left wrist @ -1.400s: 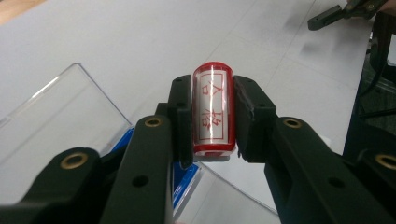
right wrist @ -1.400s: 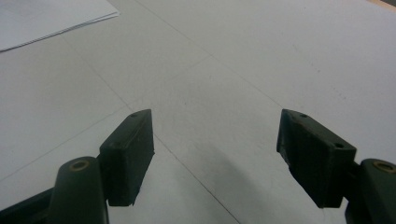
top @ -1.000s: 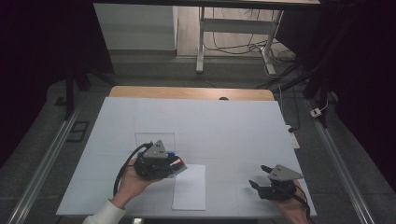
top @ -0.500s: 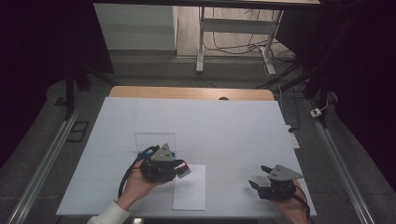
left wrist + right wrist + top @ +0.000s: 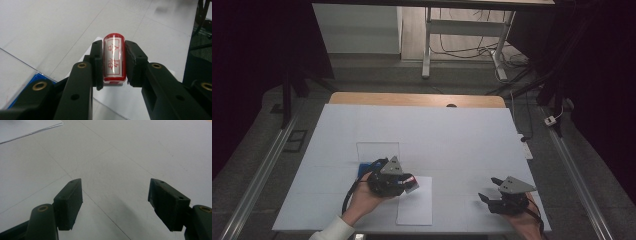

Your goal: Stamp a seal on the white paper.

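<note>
My left gripper (image 5: 113,63) is shut on a red and white stamp (image 5: 114,58) with red characters on its label. In the high view the left gripper (image 5: 411,185) holds the stamp (image 5: 410,183) over the top left corner of a white paper sheet (image 5: 416,207). A blue ink pad (image 5: 364,166) lies just behind the left hand, seen also as the blue ink pad (image 5: 37,78) at the lower left. My right gripper (image 5: 115,200) stands open above the bare white table, and the right gripper (image 5: 488,194) rests at the front right.
A clear plastic lid or tray (image 5: 378,150) sits behind the ink pad. The white table cover (image 5: 437,135) stretches back to a wooden edge (image 5: 417,99). A corner of the paper sheet (image 5: 27,127) lies at the upper left of the right gripper view.
My left gripper has moved right with the stamp, from beside the ink pad to the corner of the paper sheet. The right gripper has stayed put.
</note>
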Demonstrator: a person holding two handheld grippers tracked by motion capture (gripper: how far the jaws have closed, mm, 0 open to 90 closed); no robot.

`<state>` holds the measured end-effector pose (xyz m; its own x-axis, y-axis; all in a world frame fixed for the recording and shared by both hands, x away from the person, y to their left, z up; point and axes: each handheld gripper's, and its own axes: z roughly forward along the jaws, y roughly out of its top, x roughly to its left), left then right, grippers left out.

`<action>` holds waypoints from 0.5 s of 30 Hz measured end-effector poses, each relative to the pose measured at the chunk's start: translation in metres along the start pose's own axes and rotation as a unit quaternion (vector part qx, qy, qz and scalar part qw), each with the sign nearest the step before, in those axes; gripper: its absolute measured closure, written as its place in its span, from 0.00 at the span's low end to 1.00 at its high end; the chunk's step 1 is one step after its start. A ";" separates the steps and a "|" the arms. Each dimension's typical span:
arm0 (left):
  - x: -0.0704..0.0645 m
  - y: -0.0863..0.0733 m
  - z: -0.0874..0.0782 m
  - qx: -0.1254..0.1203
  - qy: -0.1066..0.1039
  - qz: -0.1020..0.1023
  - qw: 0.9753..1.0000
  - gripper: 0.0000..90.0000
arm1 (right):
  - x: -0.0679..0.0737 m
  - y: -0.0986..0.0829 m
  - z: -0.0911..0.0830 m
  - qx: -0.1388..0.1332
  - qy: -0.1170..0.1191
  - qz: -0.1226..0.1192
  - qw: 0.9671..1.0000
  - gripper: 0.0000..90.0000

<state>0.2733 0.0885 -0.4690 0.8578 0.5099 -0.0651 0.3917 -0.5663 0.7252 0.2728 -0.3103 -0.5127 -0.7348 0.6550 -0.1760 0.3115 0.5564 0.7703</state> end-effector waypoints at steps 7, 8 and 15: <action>-0.001 -0.001 0.010 0.012 -0.001 -0.001 1.000 0.78 | 0.000 0.000 0.000 -0.002 0.002 0.000 1.000 0.30; -0.001 -0.001 0.012 0.015 -0.002 0.000 1.000 0.78 | 0.000 0.000 0.000 -0.002 0.002 0.000 1.000 0.30; -0.005 -0.002 0.022 0.030 -0.007 0.009 0.999 0.78 | 0.000 0.000 0.000 0.000 0.001 0.000 1.000 0.30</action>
<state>0.2752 0.0732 -0.4850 0.8688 0.4912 -0.0624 0.3955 -0.6127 0.6842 0.2729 -0.3108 -0.5126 -0.7358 0.6543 -0.1747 0.3114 0.5559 0.7707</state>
